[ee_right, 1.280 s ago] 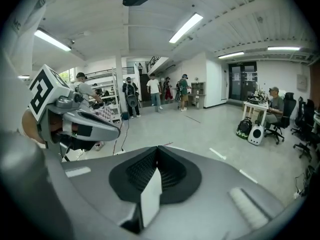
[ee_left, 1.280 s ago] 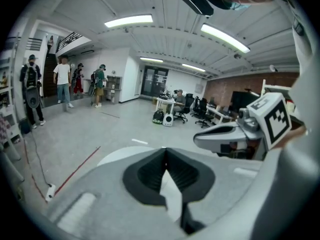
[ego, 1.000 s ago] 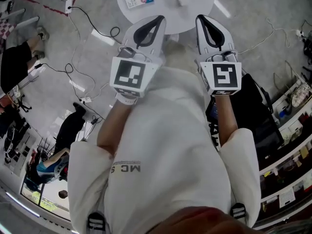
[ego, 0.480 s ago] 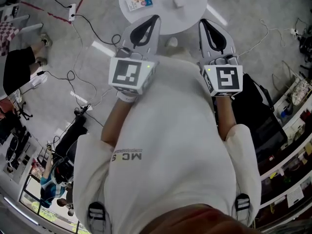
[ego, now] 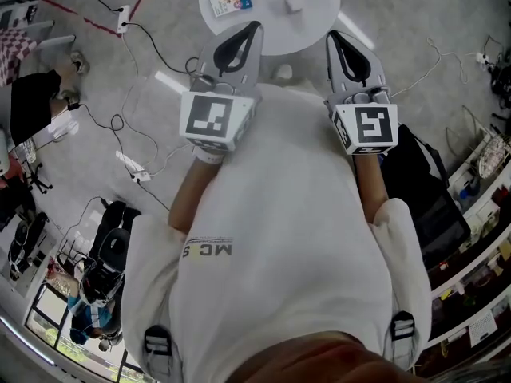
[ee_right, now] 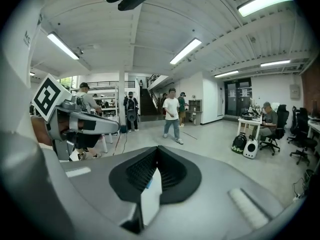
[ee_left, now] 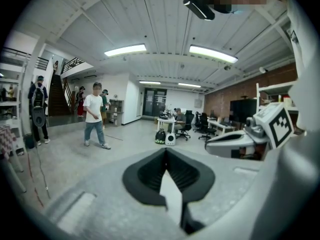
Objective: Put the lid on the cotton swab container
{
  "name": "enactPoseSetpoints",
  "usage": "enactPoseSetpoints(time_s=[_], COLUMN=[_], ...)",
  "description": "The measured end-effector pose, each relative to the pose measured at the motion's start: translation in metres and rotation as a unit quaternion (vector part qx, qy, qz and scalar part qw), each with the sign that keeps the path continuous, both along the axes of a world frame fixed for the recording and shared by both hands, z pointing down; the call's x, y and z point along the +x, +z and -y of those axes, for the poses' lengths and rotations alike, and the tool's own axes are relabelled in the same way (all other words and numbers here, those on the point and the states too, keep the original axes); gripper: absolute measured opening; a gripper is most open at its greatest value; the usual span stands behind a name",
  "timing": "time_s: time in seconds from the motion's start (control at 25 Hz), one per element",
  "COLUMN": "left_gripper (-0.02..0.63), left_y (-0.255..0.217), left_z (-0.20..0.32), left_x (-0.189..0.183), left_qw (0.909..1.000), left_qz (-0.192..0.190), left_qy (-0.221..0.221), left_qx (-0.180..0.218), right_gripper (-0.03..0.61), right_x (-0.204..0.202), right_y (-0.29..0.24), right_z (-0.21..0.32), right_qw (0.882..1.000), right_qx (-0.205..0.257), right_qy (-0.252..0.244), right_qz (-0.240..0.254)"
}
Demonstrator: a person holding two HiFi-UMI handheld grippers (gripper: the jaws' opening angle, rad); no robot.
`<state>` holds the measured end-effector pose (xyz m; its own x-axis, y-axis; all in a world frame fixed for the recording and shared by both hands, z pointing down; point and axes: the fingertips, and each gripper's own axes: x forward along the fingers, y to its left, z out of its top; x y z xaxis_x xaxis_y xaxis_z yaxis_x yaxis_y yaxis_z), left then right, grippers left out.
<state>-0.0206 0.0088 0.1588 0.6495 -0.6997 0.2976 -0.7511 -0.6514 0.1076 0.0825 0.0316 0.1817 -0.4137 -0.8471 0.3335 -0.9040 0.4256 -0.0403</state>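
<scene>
In the head view a round white table (ego: 315,22) stands ahead of me on the floor. On it lie a small printed packet (ego: 230,0) and a small white thing (ego: 293,4), too small to tell whether it is the container or the lid. I hold both grippers at chest height, short of the table, pointing toward it. The left gripper (ego: 249,32) is shut with its tips meeting and nothing between them, as the left gripper view (ee_left: 166,153) also shows. The right gripper (ego: 336,40) is likewise shut and empty (ee_right: 157,150).
Cables and a power strip (ego: 132,166) trail over the floor at the left. A black bag (ego: 427,190) and shelves stand at the right. People stand across the hall (ee_left: 94,114) (ee_right: 171,111), and desks with office chairs are farther back.
The table has shifted slightly in the head view as the head camera drifted. Both grippers stay shut in nearly the same place.
</scene>
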Motion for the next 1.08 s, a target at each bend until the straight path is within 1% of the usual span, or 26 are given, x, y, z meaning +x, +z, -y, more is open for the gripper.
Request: enactPoseSetpoints(time_s=[0.2,0.48,0.8,1.08], left_gripper=[0.000,0.000,0.000,0.000], left_y=[-0.001,0.004,0.006,0.012], left_z=[0.001,-0.003,-0.005,-0.007], left_x=[0.004,0.006,0.008,0.001], left_qw=[1.0000,0.9999,1.0000,0.9998], left_qz=[0.006,0.012,0.009,0.009], left_qy=[0.004,0.005,0.004,-0.007], left_qx=[0.004,-0.003,0.000,-0.015], right_gripper=[0.000,0.000,0.000,0.000], right_x=[0.005,0.006,0.008,0.010], right_y=[-0.003,-0.003,-0.001,-0.004], right_z=[0.004,0.001,-0.001,-0.004], right_qw=[1.000,1.000,1.000,1.000], right_qx=[0.006,0.007,0.008,0.007], right_qy=[0.006,0.007,0.006,0.012], right_qz=[0.006,0.010,0.009,0.011])
